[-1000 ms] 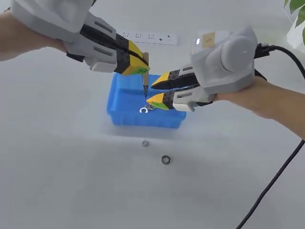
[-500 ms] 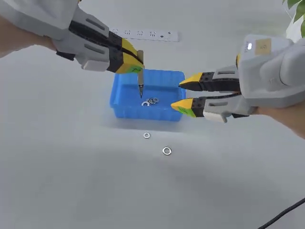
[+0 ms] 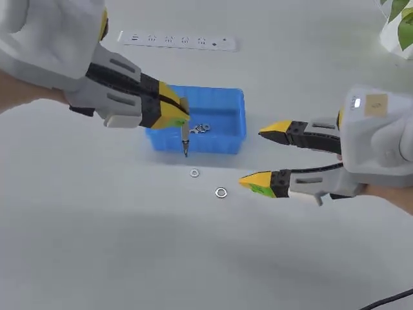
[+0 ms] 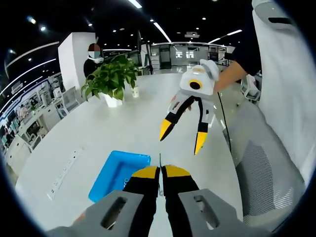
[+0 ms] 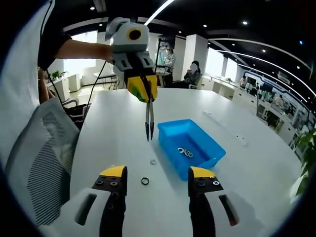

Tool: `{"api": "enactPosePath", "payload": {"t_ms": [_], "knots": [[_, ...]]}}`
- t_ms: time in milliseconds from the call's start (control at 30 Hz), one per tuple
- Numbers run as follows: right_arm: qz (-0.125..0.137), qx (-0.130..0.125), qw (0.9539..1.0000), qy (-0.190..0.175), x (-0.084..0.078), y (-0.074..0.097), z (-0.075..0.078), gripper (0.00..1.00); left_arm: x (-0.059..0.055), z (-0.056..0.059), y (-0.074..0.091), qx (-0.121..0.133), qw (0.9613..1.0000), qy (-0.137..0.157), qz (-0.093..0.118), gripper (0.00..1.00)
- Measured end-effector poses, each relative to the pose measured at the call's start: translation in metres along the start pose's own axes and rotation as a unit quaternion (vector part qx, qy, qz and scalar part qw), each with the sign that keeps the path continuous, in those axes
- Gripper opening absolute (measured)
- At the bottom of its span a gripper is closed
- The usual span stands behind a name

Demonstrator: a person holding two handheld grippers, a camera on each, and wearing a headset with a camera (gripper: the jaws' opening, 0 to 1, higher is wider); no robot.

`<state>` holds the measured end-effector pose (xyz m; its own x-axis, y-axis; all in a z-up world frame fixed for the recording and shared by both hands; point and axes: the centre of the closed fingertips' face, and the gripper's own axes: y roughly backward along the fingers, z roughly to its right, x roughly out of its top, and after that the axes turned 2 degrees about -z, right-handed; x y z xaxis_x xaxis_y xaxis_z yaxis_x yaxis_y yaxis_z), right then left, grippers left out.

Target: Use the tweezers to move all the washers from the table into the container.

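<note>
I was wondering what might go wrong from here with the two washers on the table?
The small washer lies flat, so the tweezers may skid it away. The left hand-held gripper pinches only their top end; pressing down could twist them. The open right hand-held gripper hangs near the larger washer and might knock it.

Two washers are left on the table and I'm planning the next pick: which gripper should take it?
Left. The left gripper is shut on the tweezers, whose tips point down close to the smaller washer. The right gripper is open, holding nothing.
</note>
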<state>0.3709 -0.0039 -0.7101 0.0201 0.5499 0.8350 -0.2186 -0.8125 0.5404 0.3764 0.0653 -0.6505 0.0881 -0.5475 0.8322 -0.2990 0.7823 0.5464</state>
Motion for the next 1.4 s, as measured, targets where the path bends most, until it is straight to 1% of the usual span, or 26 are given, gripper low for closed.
{"api": "enactPosePath", "payload": {"t_ms": [33, 100, 167, 233, 300, 400, 567, 667, 733, 867, 1033, 1200, 1300, 1400], "knots": [[0.001, 0.001, 1.0, 0.0, -0.001, 0.001, -0.002, 0.52, 0.0, 0.001, -0.001, 0.003, 1.0, 0.005, 0.006, 0.07], [0.004, 0.004, 1.0, -0.007, 0.0, 0.002, -0.008, 0.55, -0.001, 0.005, -0.002, 0.01, 0.9999, 0.004, 0.012, 0.07], [0.004, 0.003, 1.0, -0.005, -0.002, 0.002, -0.013, 0.57, -0.006, 0.008, -0.007, 0.016, 0.9998, 0.005, 0.009, 0.07], [0.003, 0.006, 0.9999, -0.01, -0.004, 0.001, -0.017, 0.59, -0.008, 0.01, -0.01, 0.018, 0.9998, 0.005, 0.006, 0.07], [-0.004, 0.008, 0.9999, -0.012, -0.009, -0.002, -0.02, 0.61, -0.01, 0.012, -0.013, 0.017, 0.9998, 0.009, 0.007, 0.07], [-0.007, 0.012, 0.9997, -0.018, -0.014, -0.005, -0.024, 0.63, -0.015, 0.014, -0.017, 0.014, 0.9998, 0.012, 0.001, 0.06], [-0.016, 0.026, 0.9992, -0.025, -0.024, -0.009, -0.029, 0.64, -0.02, 0.019, -0.025, -0.001, 0.9998, 0.022, -0.001, 0.06], [-0.016, 0.03, 0.9988, -0.035, -0.028, -0.01, -0.029, 0.63, -0.021, 0.02, -0.029, -0.005, 0.9996, 0.028, 0.003, 0.06], [-0.019, 0.032, 0.9985, -0.039, -0.031, -0.011, -0.03, 0.63, -0.021, 0.02, -0.033, -0.005, 0.9996, 0.026, 0.006, 0.06], [-0.022, 0.036, 0.9982, -0.044, -0.035, -0.011, -0.03, 0.62, -0.025, 0.012, -0.039, 0.0, 0.9995, 0.028, 0.012, 0.06], [-0.021, 0.036, 0.998, -0.048, -0.037, -0.011, -0.028, 0.61, -0.028, 0.005, -0.045, 0.002, 0.9995, 0.029, 0.011, 0.06], [-0.028, 0.038, 0.9976, -0.051, -0.043, -0.011, -0.028, 0.61, -0.033, 0.004, -0.05, -0.002, 0.9997, 0.024, 0.001, 0.06], [-0.035, 0.043, 0.9974, -0.046, -0.047, -0.011, -0.031, 0.61, -0.032, 0.002, -0.051, -0.001, 0.9997, 0.025, 0.005, 0.06], [-0.035, 0.048, 0.997, -0.05, -0.046, -0.011, -0.034, 0.61, -0.034, 0.002, -0.053, -0.003, 0.9998, 0.02, -0.001, 0.06]]}}
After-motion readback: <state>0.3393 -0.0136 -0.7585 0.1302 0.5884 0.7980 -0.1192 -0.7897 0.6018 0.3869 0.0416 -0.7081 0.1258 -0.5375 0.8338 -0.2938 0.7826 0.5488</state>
